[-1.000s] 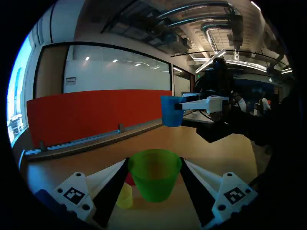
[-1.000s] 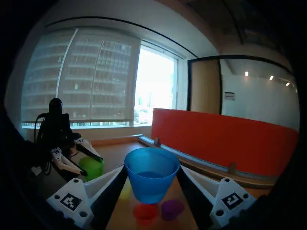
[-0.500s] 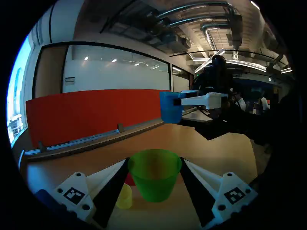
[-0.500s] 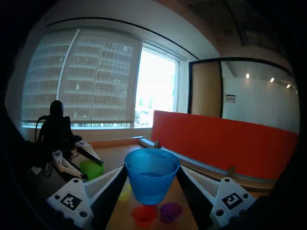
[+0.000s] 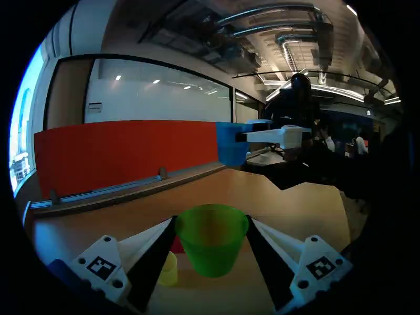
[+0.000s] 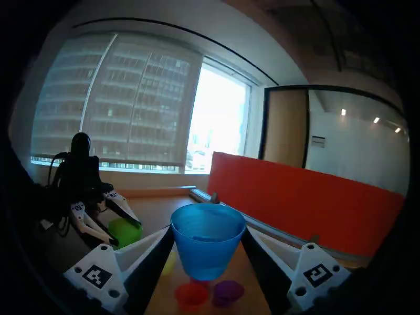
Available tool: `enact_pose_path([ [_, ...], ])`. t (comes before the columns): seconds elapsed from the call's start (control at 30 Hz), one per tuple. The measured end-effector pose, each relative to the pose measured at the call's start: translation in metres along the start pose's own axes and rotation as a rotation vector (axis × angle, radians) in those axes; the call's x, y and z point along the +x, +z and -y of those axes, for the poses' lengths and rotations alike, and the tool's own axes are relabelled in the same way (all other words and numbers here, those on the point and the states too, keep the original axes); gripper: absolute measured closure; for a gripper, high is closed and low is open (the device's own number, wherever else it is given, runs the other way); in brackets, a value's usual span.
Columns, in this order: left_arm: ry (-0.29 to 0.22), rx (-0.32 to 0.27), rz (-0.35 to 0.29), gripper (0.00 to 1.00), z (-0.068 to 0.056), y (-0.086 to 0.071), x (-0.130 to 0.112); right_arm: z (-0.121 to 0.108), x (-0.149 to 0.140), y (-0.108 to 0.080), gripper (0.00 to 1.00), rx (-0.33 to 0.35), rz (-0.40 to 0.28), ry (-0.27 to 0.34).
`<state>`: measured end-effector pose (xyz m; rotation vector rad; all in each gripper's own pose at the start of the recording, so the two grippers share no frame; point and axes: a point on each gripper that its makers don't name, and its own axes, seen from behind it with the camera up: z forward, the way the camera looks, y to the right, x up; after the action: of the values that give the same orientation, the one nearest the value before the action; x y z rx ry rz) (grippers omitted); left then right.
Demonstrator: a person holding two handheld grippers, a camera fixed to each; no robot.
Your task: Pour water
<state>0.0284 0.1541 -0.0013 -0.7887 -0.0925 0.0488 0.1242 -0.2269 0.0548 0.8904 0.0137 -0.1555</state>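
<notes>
Evidently the pour has not begun. The right gripper [image 6: 207, 231] has its two fingers closed partway, pressing on either side of the blue cup [image 6: 208, 242], which stands upright and appears to hold water below its rim. The left gripper [image 5: 210, 224] clamps the green cup [image 5: 211, 242] in the same way, mouth up and seemingly empty. In the left gripper view the blue cup hangs higher than the green one and well apart from it, both above the wooden table [image 5: 294, 205], where a red cup [image 6: 190, 295], a purple cup [image 6: 227, 290] and a yellow cup [image 5: 168, 268] sit. The step in hand looks like the approach. Next, the blue rim must come over the green mouth and tilt slowly, with the green cup held level.
</notes>
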Motion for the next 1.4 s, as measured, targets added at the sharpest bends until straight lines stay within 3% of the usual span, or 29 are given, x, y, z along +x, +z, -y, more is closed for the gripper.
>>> enact_pose_path([
  [0.57, 0.011, -0.043, -0.001, 0.10, -0.012, 0.006, -0.005, 0.009, 0.008, 0.011, 0.09, 0.044, 0.007, -0.094],
  [1.4, 0.018, -0.103, -0.022, 0.10, -0.031, 0.018, -0.002, 0.023, 0.032, 0.023, 0.09, 0.070, -0.015, -0.351],
])
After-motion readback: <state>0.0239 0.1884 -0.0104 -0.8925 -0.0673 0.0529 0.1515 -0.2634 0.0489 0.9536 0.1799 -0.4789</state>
